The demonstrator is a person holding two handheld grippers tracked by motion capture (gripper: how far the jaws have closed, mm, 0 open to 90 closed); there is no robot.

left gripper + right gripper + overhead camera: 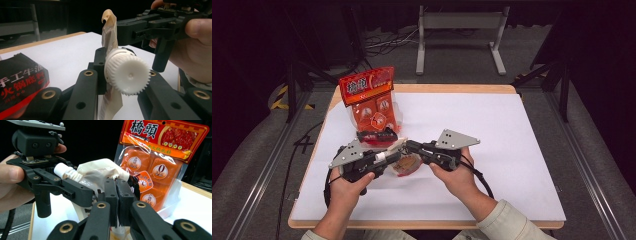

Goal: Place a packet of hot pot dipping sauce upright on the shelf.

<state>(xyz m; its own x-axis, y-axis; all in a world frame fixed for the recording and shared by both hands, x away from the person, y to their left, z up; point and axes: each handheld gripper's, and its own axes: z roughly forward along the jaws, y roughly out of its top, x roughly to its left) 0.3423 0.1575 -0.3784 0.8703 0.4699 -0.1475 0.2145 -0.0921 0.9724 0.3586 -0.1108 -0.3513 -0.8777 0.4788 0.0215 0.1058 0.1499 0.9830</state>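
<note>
Unscrewing of a spouted pouch's cap, held between two hand-held tongs above the white worktop (512,150). At left, the left tongs (388,158) are pinched on the white ribbed cap (128,75), one jaw on each side of its toothed rim; the left hand (346,187) grips the handle below. At centre, the pouch (408,164) hangs between the two tools, just above the worktop and near its front-middle. At right, the right tongs (409,146) are pressed together on the pouch's thin film body (100,173), just behind the spout, with the right hand (457,177) steadying them.

To do the step well, the right tongs should serve as a fixed anchor and hold close to the spout, so that the soft film does not twist; the left tongs should keep the cap's axis in line with their own turning and rotate without pulling sideways. Too light a pinch would probably let the ridges slip.

The pouch is a pale, cream-coloured, crumpled sachet with brownish contents faintly visible low down, and a short white threaded neck. Behind it stands an orange seasoning bag (371,102), upright; a dark red packet (377,136) lies flat just before that bag.
</note>
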